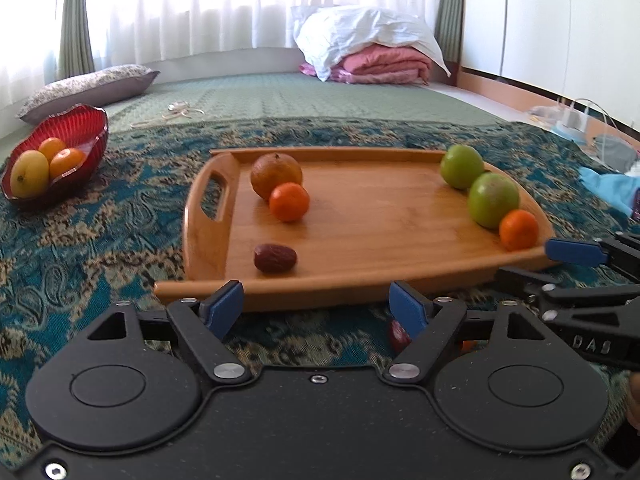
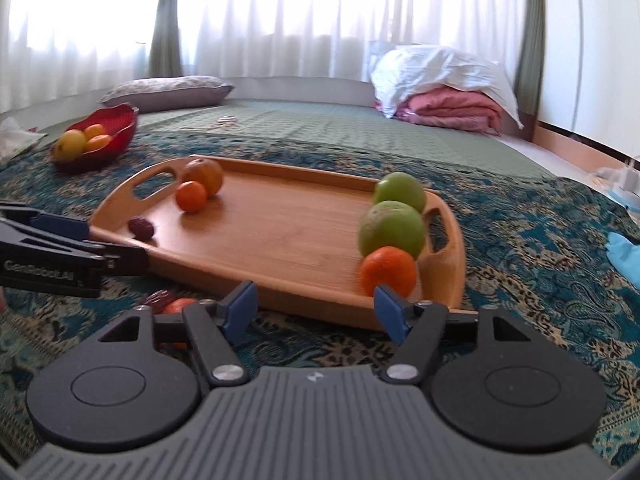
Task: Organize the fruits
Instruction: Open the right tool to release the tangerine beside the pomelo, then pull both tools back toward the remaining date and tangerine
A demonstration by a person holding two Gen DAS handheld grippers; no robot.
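Both sets of fingers stand wide apart and hold nothing: the left gripper (image 1: 316,306) and right gripper (image 2: 316,308) hover just short of the wooden tray (image 1: 360,272), presumably poised to pick. Near the tray's front edge lies a date (image 1: 275,258); a small orange (image 1: 519,229) sits at its right end beside two green apples (image 1: 493,200), likely grouped by kind. Farther back, a tangerine (image 1: 289,202) touches a larger brownish orange (image 1: 276,175). Well apart to the left, the red bowl (image 1: 94,128) on the patterned blanket (image 1: 100,248) already carries three yellow-orange fruits, suggesting sorting is under way.
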